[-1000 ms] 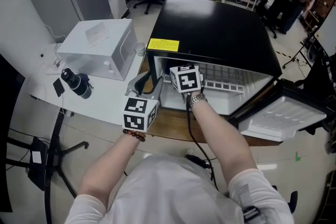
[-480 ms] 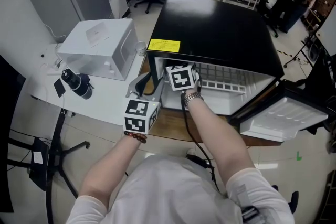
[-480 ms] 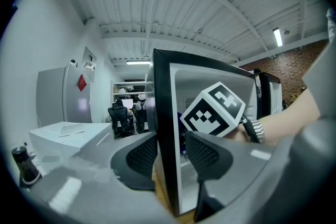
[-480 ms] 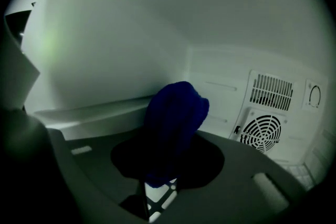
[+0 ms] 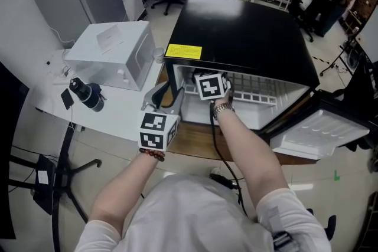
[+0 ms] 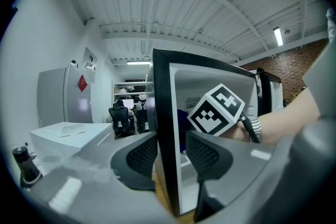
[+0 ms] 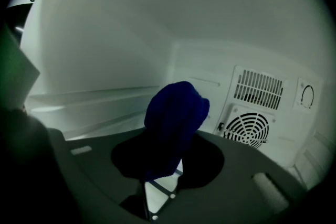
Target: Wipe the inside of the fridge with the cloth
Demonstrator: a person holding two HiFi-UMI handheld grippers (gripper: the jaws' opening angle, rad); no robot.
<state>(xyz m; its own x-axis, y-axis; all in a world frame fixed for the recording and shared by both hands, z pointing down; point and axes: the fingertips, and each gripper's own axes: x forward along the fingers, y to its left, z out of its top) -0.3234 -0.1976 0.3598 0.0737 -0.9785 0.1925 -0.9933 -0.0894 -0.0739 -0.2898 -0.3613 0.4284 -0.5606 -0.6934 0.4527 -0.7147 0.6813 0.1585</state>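
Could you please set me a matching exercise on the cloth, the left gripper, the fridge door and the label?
1. cloth
2. left gripper
3. door
4. label

A. yellow, on top of the fridge
B. swung open, at the head view's right
C. held in the right gripper, inside the fridge
D. clamped on the fridge's side wall

Pairs: 1-C, 2-D, 3-B, 4-A.

The fridge (image 5: 242, 32) hides the cloth (image 7: 176, 118) and jaws of the right gripper (image 7: 166, 164) from the head view.
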